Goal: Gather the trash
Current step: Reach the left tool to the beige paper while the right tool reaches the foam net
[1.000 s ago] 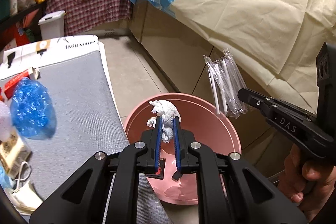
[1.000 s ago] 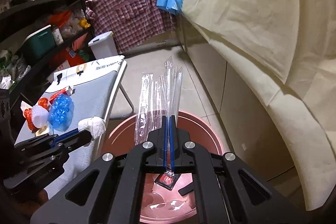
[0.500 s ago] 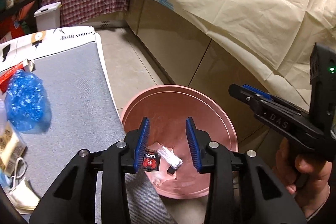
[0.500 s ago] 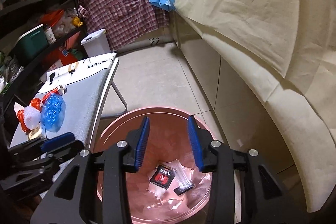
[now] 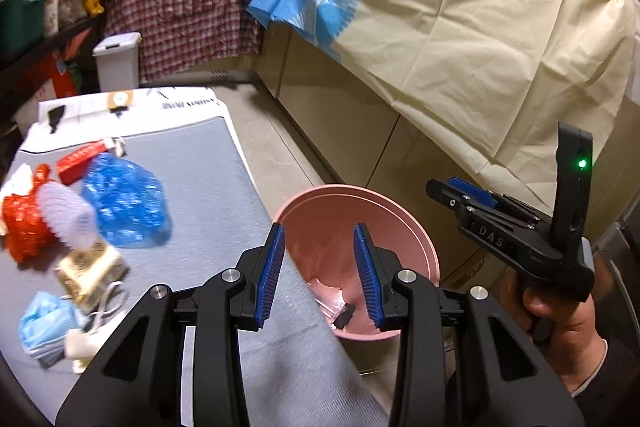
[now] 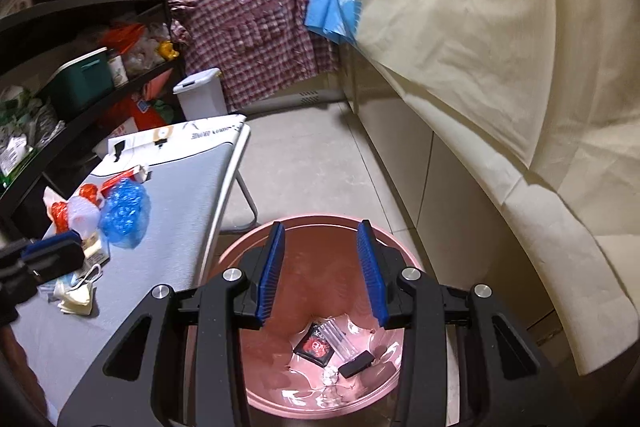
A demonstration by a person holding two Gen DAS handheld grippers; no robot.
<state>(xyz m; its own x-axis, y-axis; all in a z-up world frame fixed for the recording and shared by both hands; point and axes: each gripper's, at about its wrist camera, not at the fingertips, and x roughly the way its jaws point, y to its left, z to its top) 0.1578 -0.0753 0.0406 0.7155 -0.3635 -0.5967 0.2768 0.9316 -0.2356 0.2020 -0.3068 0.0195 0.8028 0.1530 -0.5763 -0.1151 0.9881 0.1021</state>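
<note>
Trash is split between two places: a few pieces already lie in the pink bin, and the rest sits in a loose heap on the grey table, at about nine o'clock in the left wrist view.

Both tools are empty. The left gripper has its jaws spread wide over the table's edge and the bin's rim, and the right gripper hangs spread above the bin's mouth, pinching nothing.

The step in hand looks like going back to the heap for the next piece. To do it well, I would choose an outlying item rather than dig into the middle, approach with the jaws wide, and close on a firm fold so thin plastic does not slip out. The blue plastic bag, nearest the bin side of the heap, seems the easiest target; it will probably crumple and trail.

Counted on the table: one blue plastic bag, one red net bag, one white brush-like piece, one red packet, one tan carton, one blue face mask. In the bin: one black-and-red sachet, one small black block, and clear wrappers too tangled to count.
</note>
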